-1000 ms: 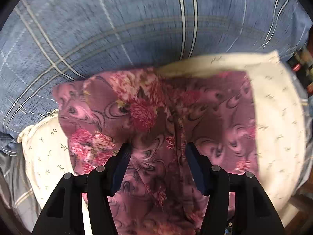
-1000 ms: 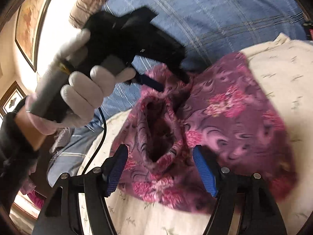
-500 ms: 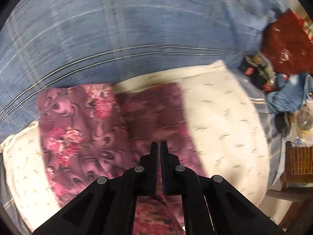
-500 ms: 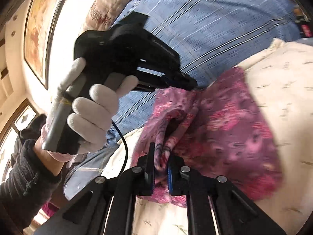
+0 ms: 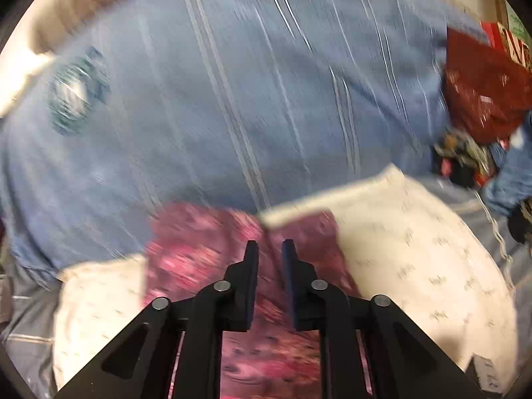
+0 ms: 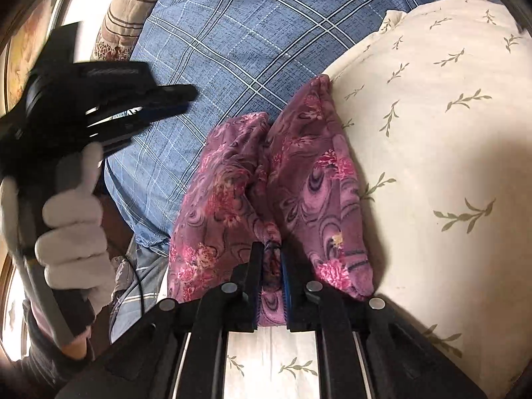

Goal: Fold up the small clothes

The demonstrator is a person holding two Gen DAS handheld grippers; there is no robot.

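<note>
A small purple-pink floral garment (image 6: 276, 179) lies bunched on a cream leaf-print pillow (image 6: 432, 133). My right gripper (image 6: 271, 252) is shut on the garment's near edge, with cloth pinched between the fingers. In the left wrist view, which is blurred, the same garment (image 5: 199, 249) lies below my left gripper (image 5: 270, 249). Its fingers stand slightly apart with no cloth between them. In the right wrist view the left gripper (image 6: 179, 99) is held by a white-gloved hand (image 6: 73, 226), up and left of the garment and clear of it.
A blue plaid bedcover (image 6: 252, 33) lies behind the pillow. A brown striped blanket (image 6: 133, 3) is at the far left. A dark red bag (image 5: 478, 93) and clutter sit at the right in the left wrist view. A cable (image 6: 136, 286) hangs below the gloved hand.
My left gripper has let go of the garment, opened slightly and lifted away to the left. My right gripper stays shut on the cloth, which now lies folded lengthwise.
</note>
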